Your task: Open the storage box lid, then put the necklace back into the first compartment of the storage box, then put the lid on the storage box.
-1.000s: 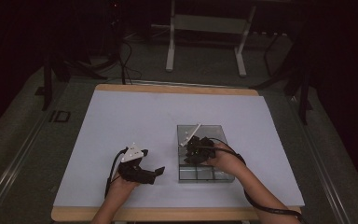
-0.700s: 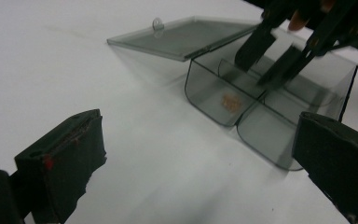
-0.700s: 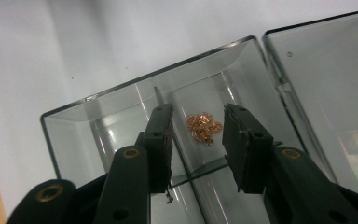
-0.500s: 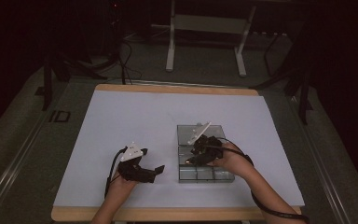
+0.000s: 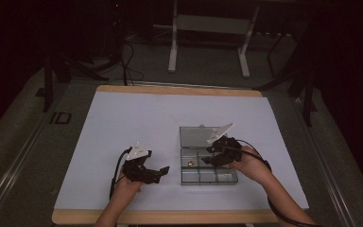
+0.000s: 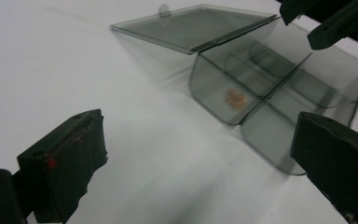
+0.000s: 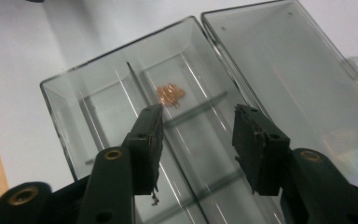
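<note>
On the white table [image 5: 123, 123], right of centre, a clear box [image 5: 209, 169] lies with its lid [image 5: 196, 137] flat open; small copper bits [image 7: 170, 94] sit in one compartment. The right gripper [image 5: 211, 156] hovers over it, jaws apart, empty. The left gripper [image 5: 157, 173] rests beside, jaws wide. Dark floor surrounds.

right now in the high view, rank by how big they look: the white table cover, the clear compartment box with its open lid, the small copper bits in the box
1. White table cover, largest by far.
2. Clear compartment box with its open lid.
3. Copper bits, a tiny speck in one compartment.
</note>
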Demonstrator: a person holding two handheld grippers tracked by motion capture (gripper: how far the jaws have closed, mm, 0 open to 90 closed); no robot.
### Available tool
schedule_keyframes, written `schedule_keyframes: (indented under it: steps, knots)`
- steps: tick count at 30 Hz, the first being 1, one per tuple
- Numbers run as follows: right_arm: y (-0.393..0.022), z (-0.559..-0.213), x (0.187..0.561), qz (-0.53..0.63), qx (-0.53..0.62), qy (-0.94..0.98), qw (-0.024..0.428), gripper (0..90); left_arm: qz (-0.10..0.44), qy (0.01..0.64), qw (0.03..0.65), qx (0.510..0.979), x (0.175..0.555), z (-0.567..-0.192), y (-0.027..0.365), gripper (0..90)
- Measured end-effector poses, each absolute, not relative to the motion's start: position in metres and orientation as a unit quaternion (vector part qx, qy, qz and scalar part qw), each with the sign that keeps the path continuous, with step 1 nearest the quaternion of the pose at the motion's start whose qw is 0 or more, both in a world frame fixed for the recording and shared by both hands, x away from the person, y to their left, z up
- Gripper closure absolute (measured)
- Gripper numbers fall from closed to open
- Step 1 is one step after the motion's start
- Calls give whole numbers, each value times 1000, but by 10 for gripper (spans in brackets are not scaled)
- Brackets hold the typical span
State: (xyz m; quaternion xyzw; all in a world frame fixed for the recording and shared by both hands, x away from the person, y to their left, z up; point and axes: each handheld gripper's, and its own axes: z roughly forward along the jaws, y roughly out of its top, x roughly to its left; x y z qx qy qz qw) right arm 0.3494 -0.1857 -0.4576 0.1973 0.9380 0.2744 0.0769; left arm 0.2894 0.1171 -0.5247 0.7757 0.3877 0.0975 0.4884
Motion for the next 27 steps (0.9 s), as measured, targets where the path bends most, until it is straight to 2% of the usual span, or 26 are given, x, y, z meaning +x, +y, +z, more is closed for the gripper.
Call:
schedule_keyframes:
  steps: [11, 27]
  knots:
    - [-235, -455, 343, 293, 244, 918, 108, 487, 74, 380, 479, 788, 298, -512, 103, 32]
    - [-285, -461, 337, 334, 281, 888, 143, 449, 51, 378, 473, 794, 336, -497, 73, 31]
